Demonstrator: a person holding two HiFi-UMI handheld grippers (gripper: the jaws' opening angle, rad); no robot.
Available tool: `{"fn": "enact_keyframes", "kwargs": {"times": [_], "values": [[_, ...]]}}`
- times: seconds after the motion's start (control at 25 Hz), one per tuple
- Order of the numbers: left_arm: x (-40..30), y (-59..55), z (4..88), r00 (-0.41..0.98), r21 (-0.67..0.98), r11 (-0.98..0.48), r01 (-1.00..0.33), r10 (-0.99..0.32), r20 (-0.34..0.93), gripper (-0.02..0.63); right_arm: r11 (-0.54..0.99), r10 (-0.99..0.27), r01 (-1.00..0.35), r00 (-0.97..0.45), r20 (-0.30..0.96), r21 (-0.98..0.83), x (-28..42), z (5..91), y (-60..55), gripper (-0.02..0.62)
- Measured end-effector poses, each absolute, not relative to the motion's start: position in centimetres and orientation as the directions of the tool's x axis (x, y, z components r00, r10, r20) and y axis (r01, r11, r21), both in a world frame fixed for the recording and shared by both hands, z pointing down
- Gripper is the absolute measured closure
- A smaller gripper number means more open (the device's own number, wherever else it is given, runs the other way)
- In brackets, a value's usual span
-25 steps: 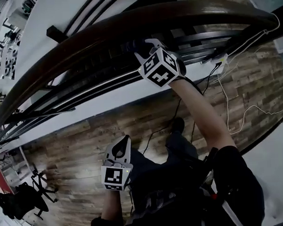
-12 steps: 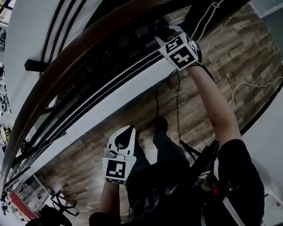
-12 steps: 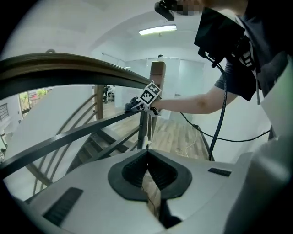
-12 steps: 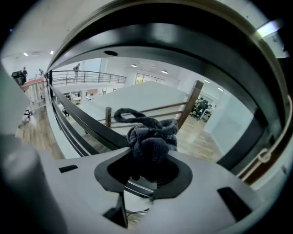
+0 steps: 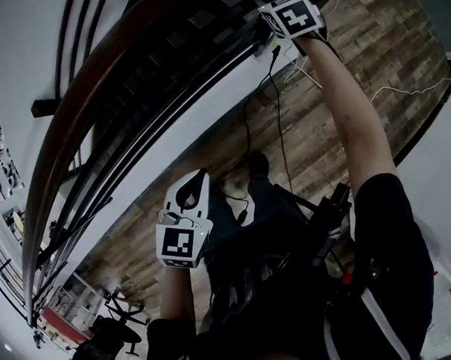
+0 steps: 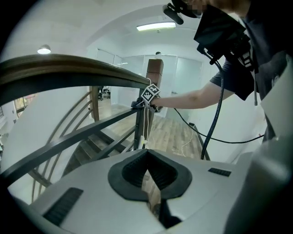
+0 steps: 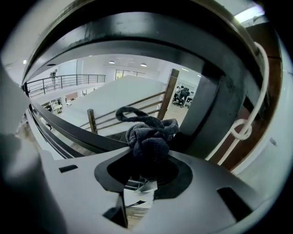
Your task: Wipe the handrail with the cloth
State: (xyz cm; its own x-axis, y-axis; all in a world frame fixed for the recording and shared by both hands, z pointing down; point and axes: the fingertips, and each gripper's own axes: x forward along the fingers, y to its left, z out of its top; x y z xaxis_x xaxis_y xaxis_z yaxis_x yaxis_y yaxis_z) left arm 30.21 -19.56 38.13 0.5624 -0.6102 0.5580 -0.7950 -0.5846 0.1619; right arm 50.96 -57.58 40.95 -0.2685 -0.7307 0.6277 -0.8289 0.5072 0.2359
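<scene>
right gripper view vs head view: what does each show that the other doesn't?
Only the right gripper view: the dark cloth bunched between the right gripper's jaws, and a looped white cord.
Only the head view: the left gripper held low, away from the rail, the person's outstretched right arm, and the wood floor.
Both: the curved handrail, with the right gripper up against it.

right gripper high — left gripper low
</scene>
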Motion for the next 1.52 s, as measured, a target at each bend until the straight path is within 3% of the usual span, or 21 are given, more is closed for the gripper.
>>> {"fn": "enact_keyframes", "kwargs": {"times": [0.12, 0.24, 0.56, 0.64, 0.72, 0.8, 0.88, 1.08, 1.28, 1.36, 1.52], "values": [[29.6, -18.9, 36.6, 0.553, 0.143, -0.581, -0.801, -0.625, 0.551, 0.598, 0.496, -0.733, -0.826, -0.232, 0.640, 0.268, 50.9, 40.1, -56.6, 0.488], [28.5, -18.5, 35.3, 0.535, 0.118, -0.572, -0.812, -0.648, 0.542, 0.598, 0.586, -0.713, -0.780, -0.368, 0.597, 0.219, 46.7, 37.3, -52.6, 0.488], [27.9, -17.3, 29.4, 0.450, -0.011, -0.516, -0.856, -0.757, 0.474, 0.598, 0.882, -0.325, -0.449, -0.801, 0.502, -0.145, 34.2, 35.0, -34.8, 0.486], [27.3, -16.3, 28.9, 0.410, -0.054, -0.488, -0.871, -0.782, 0.469, 0.598, 0.890, -0.151, -0.274, -0.931, 0.332, -0.365, 32.2, 31.8, -30.5, 0.485], [26.6, -15.6, 27.6, 0.378, -0.058, -0.450, -0.891, -0.807, 0.454, 0.598, 0.770, 0.024, 0.017, -1.000, 0.002, -0.638, 31.1, 26.2, -26.0, 0.485], [25.3, -14.7, 25.8, 0.371, -0.056, -0.434, -0.899, -0.825, 0.426, 0.598, 0.578, 0.064, 0.277, -0.953, -0.296, -0.768, 30.7, 20.6, -22.7, 0.485], [24.0, -14.0, 24.1, 0.336, -0.064, -0.389, -0.919, -0.858, 0.388, 0.598, 0.486, 0.091, 0.399, -0.908, -0.409, -0.777, 29.9, 17.1, -20.6, 0.485], [22.2, -12.9, 20.9, 0.240, -0.074, -0.271, -0.960, -0.928, 0.286, 0.598, 0.487, 0.241, 0.481, -0.876, -0.417, -0.729, 28.5, 12.6, -17.0, 0.485], [22.6, -12.9, 19.0, 0.176, -0.051, -0.195, -0.980, -0.951, 0.254, 0.598, 0.447, 0.310, 0.538, -0.842, -0.441, -0.714, 29.3, 10.4, -16.1, 0.483], [22.2, -12.6, 18.7, 0.167, -0.048, -0.185, -0.982, -0.952, 0.256, 0.598, 0.475, 0.304, 0.490, -0.871, -0.387, -0.731, 28.3, 11.7, -16.2, 0.483], [21.1, -12.8, 18.5, 0.186, -0.040, -0.203, -0.978, -0.949, 0.255, 0.598, 0.674, 0.268, 0.294, -0.952, -0.146, -0.678, 26.3, 15.8, -17.1, 0.483]]}}
